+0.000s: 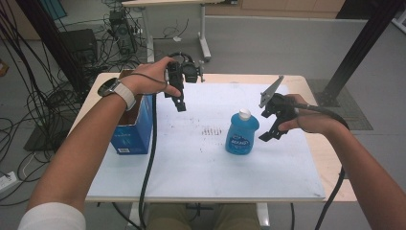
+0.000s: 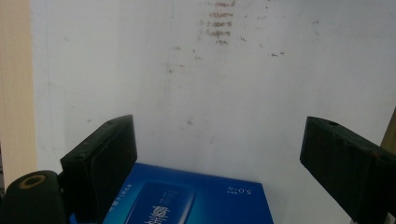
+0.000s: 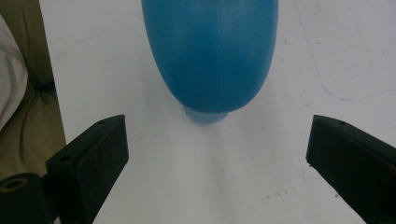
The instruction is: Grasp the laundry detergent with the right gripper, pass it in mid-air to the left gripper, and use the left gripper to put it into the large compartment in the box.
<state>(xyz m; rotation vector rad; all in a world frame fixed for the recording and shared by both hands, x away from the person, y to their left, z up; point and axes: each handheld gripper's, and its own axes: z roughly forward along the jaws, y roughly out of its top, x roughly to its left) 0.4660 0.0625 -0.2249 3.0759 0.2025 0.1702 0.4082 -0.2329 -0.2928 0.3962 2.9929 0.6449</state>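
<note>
White tabletop (image 1: 191, 163) bears an upright blue bottle (image 1: 242, 134), white-capped, near the right gripper (image 1: 272, 125), fingers spread.

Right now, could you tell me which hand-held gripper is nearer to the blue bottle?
Right. The right hand-held gripper hovers open just beside the blue bottle; the left hand-held gripper hangs open near the blue box.

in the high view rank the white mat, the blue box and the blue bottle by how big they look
1. White mat, by far the largest.
2. Blue box.
3. Blue bottle, somewhat smaller than the box.
</note>
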